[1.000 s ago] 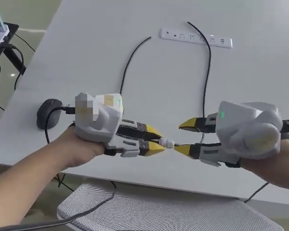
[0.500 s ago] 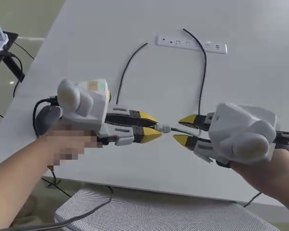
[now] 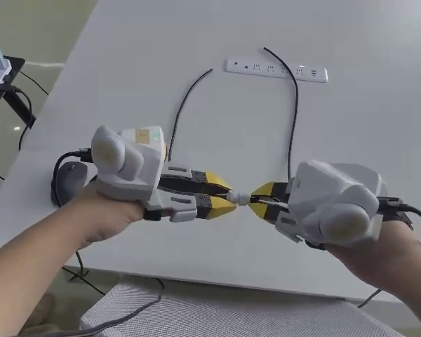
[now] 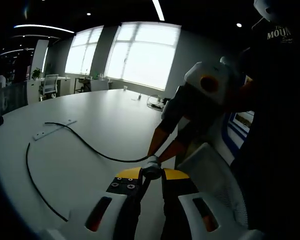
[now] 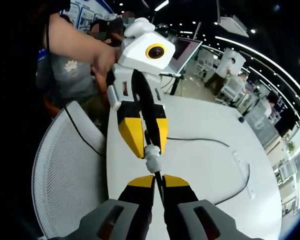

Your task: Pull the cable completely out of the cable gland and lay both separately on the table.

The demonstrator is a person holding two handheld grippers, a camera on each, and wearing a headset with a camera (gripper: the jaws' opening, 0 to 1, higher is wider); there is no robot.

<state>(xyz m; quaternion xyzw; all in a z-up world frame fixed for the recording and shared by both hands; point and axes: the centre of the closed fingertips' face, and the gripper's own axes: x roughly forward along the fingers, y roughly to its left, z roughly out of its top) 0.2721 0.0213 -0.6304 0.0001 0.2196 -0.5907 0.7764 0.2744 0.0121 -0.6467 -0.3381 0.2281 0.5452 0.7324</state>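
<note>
A small white cable gland [image 3: 240,200] hangs in the air above the near edge of the white table [image 3: 379,126], and my left gripper [image 3: 228,197] is shut on it. A black cable [image 3: 295,105] comes out of the gland's right end and runs back across the table. My right gripper [image 3: 258,199] is shut on that cable right beside the gland, tip to tip with the left one. In the left gripper view the gland [image 4: 151,166] sits between the yellow jaws. In the right gripper view the cable [image 5: 159,176] passes between the jaws, with the gland [image 5: 152,156] just beyond.
A white power strip [image 3: 276,70] lies at the far side of the table. A second black cable [image 3: 182,105] lies left of centre. A dark mouse [image 3: 67,179] rests at the left edge. A mesh chair [image 3: 217,312] stands below the near edge.
My right gripper, open before, has moved left to the gland and shut on the cable. The left gripper still holds the gland, a little higher than before.
</note>
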